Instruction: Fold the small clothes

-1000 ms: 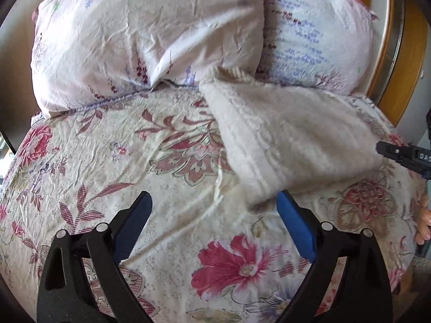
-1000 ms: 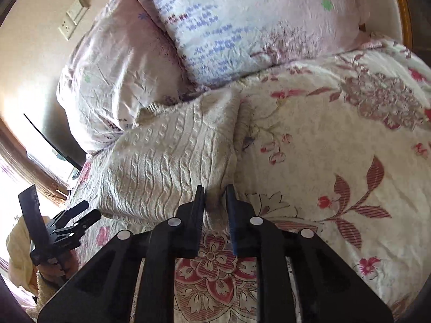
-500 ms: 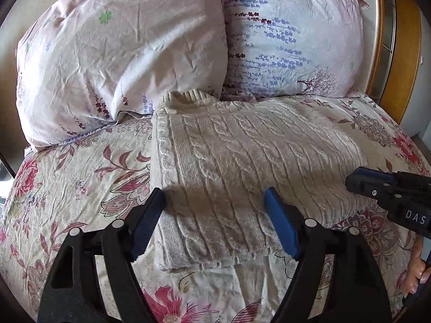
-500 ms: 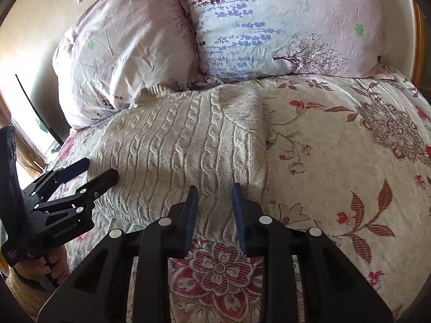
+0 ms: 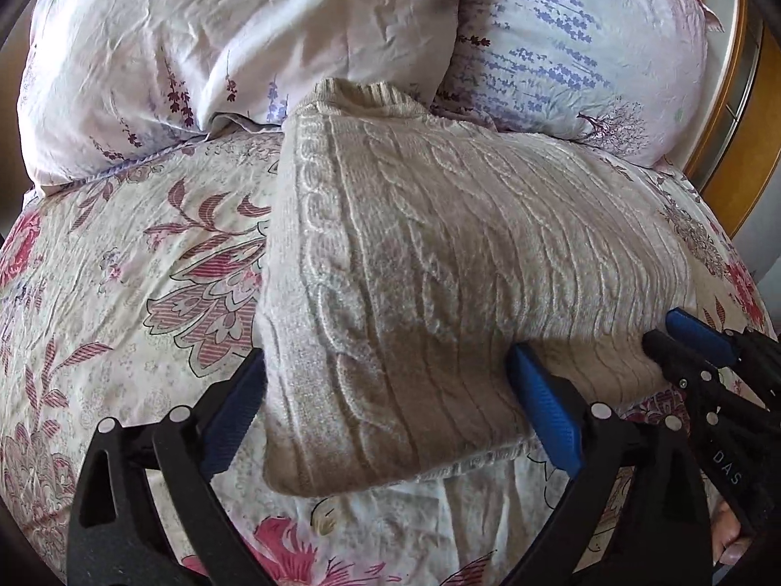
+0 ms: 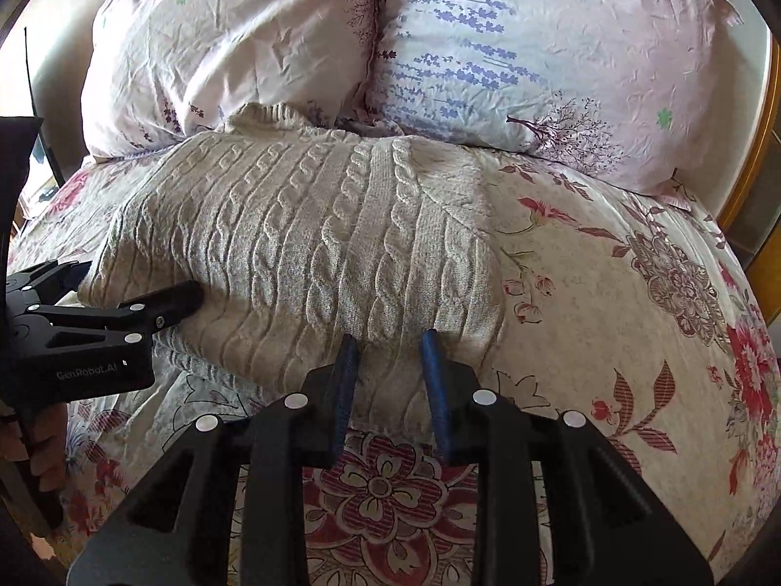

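Observation:
A cream cable-knit sweater (image 5: 439, 268) lies folded into a thick rectangle on the floral bed cover (image 5: 146, 293), its collar end against the pillows. My left gripper (image 5: 385, 386) straddles the sweater's near left corner, its jaws opening wide; one blue pad (image 5: 234, 405) is at the left edge and the other lies on top. In the right wrist view the sweater (image 6: 317, 234) fills the middle. My right gripper (image 6: 390, 366) has its jaws a little apart at the near right hem, with flat knit between them. Each gripper shows in the other's view, the right gripper (image 5: 693, 346) and the left gripper (image 6: 127, 288).
Two pale flowered pillows (image 6: 234, 39) (image 6: 561, 63) stand behind the sweater. A wooden headboard frame (image 5: 732, 136) curves along the right edge. A person's fingers (image 6: 44, 459) grip the left tool's handle. Bare bed cover (image 6: 610, 303) spreads to the right of the sweater.
The sweater has gone from a blurred, moving fold to lying flat and square. Both grippers have come in low to its near edge. The right jaws have parted slightly and the left have widened.

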